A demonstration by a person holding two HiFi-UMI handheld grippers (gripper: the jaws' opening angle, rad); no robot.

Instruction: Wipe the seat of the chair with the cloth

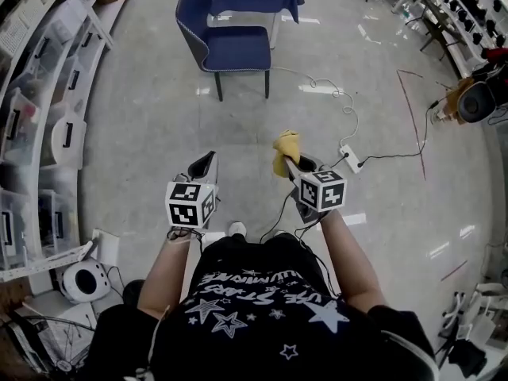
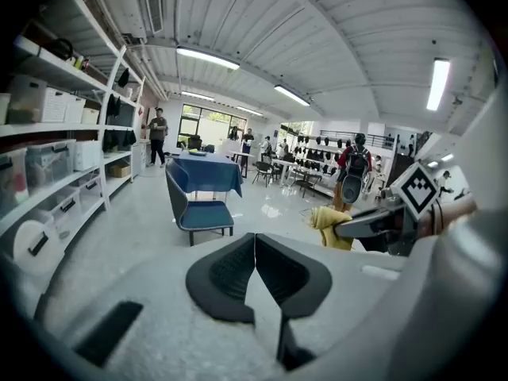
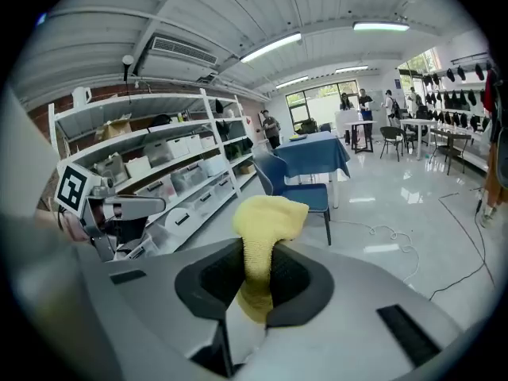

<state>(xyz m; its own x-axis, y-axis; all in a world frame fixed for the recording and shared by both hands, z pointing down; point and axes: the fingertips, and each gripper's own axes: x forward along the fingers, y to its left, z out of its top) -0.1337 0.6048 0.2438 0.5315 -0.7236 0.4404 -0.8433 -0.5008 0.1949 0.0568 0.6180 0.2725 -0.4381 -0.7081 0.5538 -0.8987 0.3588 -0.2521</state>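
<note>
Indoors, glossy grey floor (image 1: 143, 125), chair (image 1: 238, 48), cloth (image 1: 286, 149)

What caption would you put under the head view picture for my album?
A person faces a blue chair, yellow cloth pinched in the right tongs, left tongs shut and empty.

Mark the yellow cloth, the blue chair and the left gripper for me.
yellow cloth (image 3: 266, 213), right gripper view, its bunched upper part.
blue chair (image 1: 238, 48), head view, middle of the seat.
left gripper (image 2: 255, 244), left gripper view, where the shut claw tips meet.
</note>
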